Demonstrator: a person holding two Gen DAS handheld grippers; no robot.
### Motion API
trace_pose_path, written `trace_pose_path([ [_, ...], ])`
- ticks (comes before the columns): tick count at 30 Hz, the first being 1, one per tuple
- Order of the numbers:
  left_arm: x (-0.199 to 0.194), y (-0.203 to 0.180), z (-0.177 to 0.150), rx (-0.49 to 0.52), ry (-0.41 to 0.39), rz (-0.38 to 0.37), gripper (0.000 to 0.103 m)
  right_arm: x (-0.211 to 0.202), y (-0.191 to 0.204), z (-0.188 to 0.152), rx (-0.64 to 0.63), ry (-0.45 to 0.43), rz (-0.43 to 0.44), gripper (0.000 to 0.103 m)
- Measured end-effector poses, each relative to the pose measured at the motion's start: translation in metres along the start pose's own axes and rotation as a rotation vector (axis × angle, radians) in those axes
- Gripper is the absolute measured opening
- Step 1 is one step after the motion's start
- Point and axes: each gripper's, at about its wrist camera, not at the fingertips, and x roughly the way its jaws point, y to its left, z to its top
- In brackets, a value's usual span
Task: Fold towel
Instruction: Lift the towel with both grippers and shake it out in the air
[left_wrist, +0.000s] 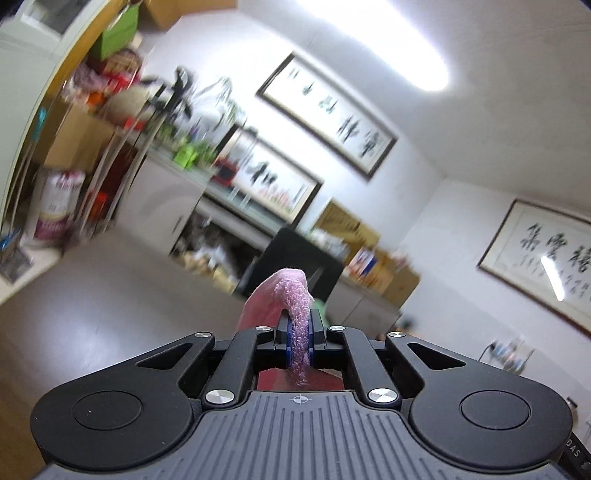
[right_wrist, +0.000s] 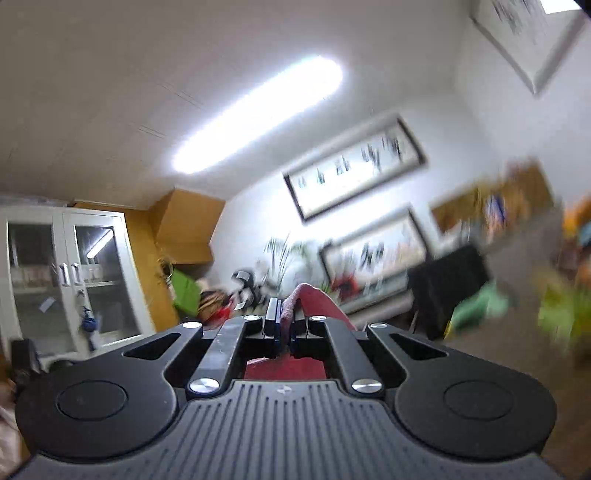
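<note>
My left gripper (left_wrist: 300, 332) is shut on a corner of the pink towel (left_wrist: 291, 295), whose nubby edge runs between the blue pads and curls up past the tips. My right gripper (right_wrist: 283, 325) is shut on another part of the towel (right_wrist: 314, 301), which looks pink-red here and drapes off to the right of the fingers. Both grippers are raised and tilted up toward the walls and ceiling. The rest of the towel hangs below, out of view, apart from a red patch under each gripper.
A black chair (left_wrist: 295, 266) stands ahead of the left gripper and also shows in the right wrist view (right_wrist: 447, 280). Framed pictures (left_wrist: 328, 114) hang on the wall. A low cabinet (left_wrist: 207, 206) with plants and clutter lines it. A glass-door cupboard (right_wrist: 70, 273) stands left.
</note>
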Motion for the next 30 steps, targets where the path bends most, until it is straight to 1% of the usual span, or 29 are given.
trace_pose_path([
  [1,0.0,-0.007,0.003,0.014,-0.014,0.009,0.007,0.0,0.005,0.006,-0.03,-0.008,-0.005,0.005],
  [4,0.019,-0.019,0.01,0.054,-0.004,0.039,0.007,0.012,0.005,0.017,-0.049,0.015,-0.022,0.005],
  [6,0.033,-0.018,0.01,0.063,0.025,0.053,0.007,0.022,-0.004,0.019,-0.027,0.047,-0.032,0.005],
  [7,0.053,-0.017,0.01,0.08,0.053,0.085,0.007,0.032,-0.012,0.017,-0.004,0.073,-0.038,0.005],
  [8,0.067,-0.015,0.011,0.079,0.076,0.1,0.007,0.043,-0.021,0.015,0.024,0.102,-0.046,0.005],
  [9,0.068,-0.015,0.011,0.078,0.081,0.103,0.007,0.057,-0.031,0.011,0.05,0.133,-0.06,0.005],
  [10,0.081,-0.014,0.012,0.074,0.1,0.116,0.007,0.067,-0.037,0.008,0.063,0.147,-0.072,0.005],
  [11,0.099,-0.015,0.014,0.074,0.118,0.134,0.007,0.074,-0.041,0.006,0.072,0.155,-0.08,0.005],
  [12,0.103,-0.016,0.015,0.075,0.123,0.14,0.007,0.082,-0.045,0.003,0.08,0.162,-0.088,0.005],
  [13,0.117,-0.018,0.019,0.074,0.128,0.15,0.007,0.091,-0.05,0.004,0.093,0.163,-0.091,0.005],
  [15,0.126,-0.025,0.027,0.077,0.12,0.148,0.007,0.107,-0.056,0.012,0.103,0.147,-0.096,0.005],
  [16,0.127,-0.032,0.032,0.089,0.1,0.137,0.007,0.11,-0.056,0.017,0.099,0.13,-0.095,0.005],
  [18,0.116,-0.044,0.038,0.119,0.055,0.114,0.008,0.112,-0.054,0.03,0.092,0.083,-0.083,0.005],
  [19,0.105,-0.049,0.039,0.135,0.024,0.089,0.008,0.107,-0.053,0.033,0.089,0.069,-0.074,0.005],
  [21,0.089,-0.052,0.035,0.143,0.011,0.071,0.008,0.098,-0.049,0.036,0.083,0.055,-0.059,0.006],
  [22,0.074,-0.052,0.025,0.156,0.006,0.062,0.008,0.089,-0.046,0.034,0.078,0.051,-0.054,0.006],
  [23,0.069,-0.052,0.021,0.161,0.005,0.061,0.008,0.079,-0.045,0.028,0.079,0.058,-0.047,0.006],
  [26,0.039,-0.041,-0.015,0.166,0.024,0.075,0.009,0.043,-0.041,-0.002,0.102,0.114,-0.034,0.007],
  [27,0.029,-0.033,-0.033,0.153,0.043,0.087,0.009,0.031,-0.04,-0.015,0.111,0.144,-0.032,0.007],
  [28,0.02,-0.023,-0.054,0.136,0.075,0.099,0.01,0.015,-0.041,-0.039,0.124,0.204,-0.045,0.007],
  [29,0.017,-0.018,-0.062,0.131,0.094,0.106,0.011,0.005,-0.041,-0.055,0.134,0.243,-0.061,0.009],
  [30,0.013,-0.01,-0.078,0.125,0.134,0.123,0.011,-0.001,-0.042,-0.066,0.143,0.27,-0.075,0.01],
])
